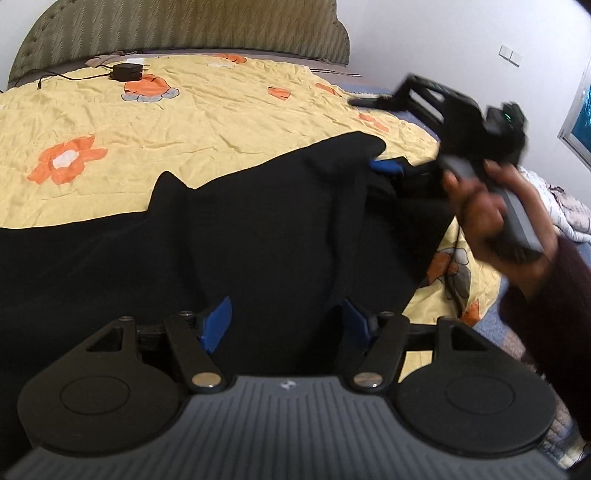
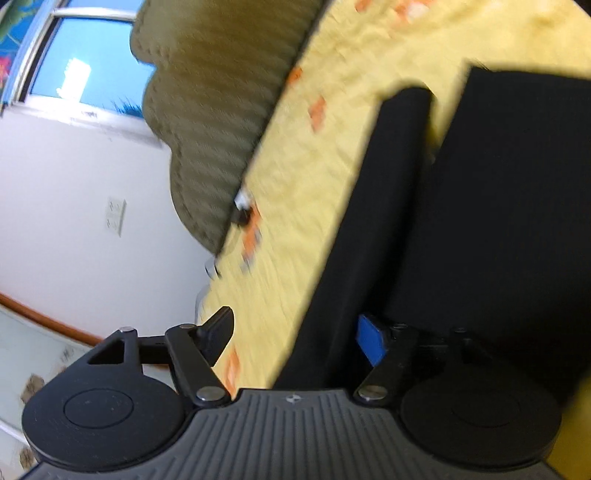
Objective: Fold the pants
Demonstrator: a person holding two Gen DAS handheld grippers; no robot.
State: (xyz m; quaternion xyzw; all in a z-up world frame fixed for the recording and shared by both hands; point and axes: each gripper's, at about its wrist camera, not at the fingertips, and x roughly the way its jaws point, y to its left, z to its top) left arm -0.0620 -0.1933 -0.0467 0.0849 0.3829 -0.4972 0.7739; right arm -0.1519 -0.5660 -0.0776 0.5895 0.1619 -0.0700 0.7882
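Note:
Black pants (image 1: 258, 229) lie spread across the yellow flowered bedspread (image 1: 184, 122). My left gripper (image 1: 284, 325) hovers low over the near part of the pants, its blue-padded fingers (image 1: 218, 325) spread wide, holding nothing. My right gripper shows in the left wrist view at the far right (image 1: 388, 166), held in a hand, a blue pad at the pants' far corner. In the right wrist view, which is rolled sideways and blurred, my right gripper (image 2: 295, 339) is open, and the pants (image 2: 480, 221) lie by its blue-padded finger (image 2: 371, 341).
A green padded headboard (image 1: 184, 29) stands behind the bed. A black charger with cable (image 1: 127, 71) lies near the pillow end. A white wall with a switch (image 1: 511, 55) and a window (image 2: 85, 66) are on the right. Crumpled white bedding (image 1: 561, 214) lies beyond the bed edge.

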